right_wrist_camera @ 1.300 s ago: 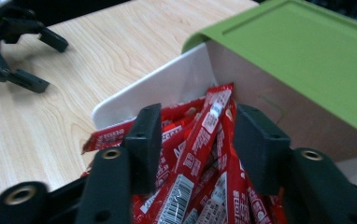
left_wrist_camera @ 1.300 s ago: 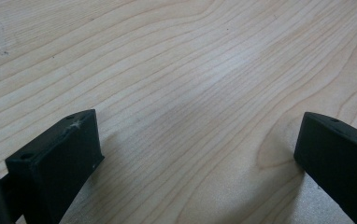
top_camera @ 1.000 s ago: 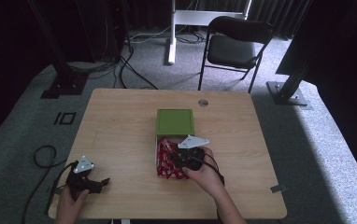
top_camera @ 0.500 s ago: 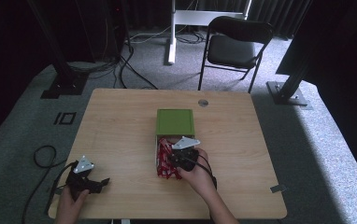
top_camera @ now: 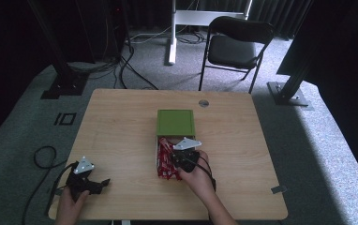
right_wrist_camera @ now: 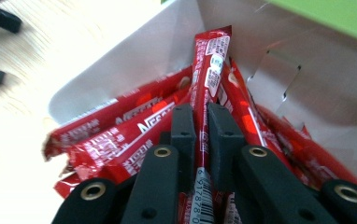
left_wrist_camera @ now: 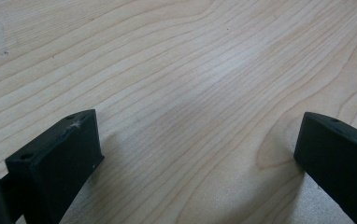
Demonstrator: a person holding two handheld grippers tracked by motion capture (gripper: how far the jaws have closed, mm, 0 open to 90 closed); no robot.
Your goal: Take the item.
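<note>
Right claw is down in the box and it has one: a single red stick sachet pinched between the jaws, which stand nearly together with just the thin packet between them. The sachet runs up and away from the claw, its far end pointing at the box's white inner wall, barcode end down near the claw's base. Around it lies the rest of the pile of red sachets, loose and overlapping in the open half of the box.

From the high view, the box sits near the middle of the desk, its green lid on the far side, the red contents spilling toward the person. The right claw is right over that red heap, the hand wrapped around the tool behind it.

Over on the near left corner of the desk, the left claw rests low, well apart from the box. Its own view shows the jaws spread wide with nothing but bare wood grain between them.

So where are we? The grasp looks made, the lift not yet: the held sachet is among its neighbours inside the box. Drawing it clear and setting it down somewhere remains to be done, and no sachet lies out on the desk.
</note>
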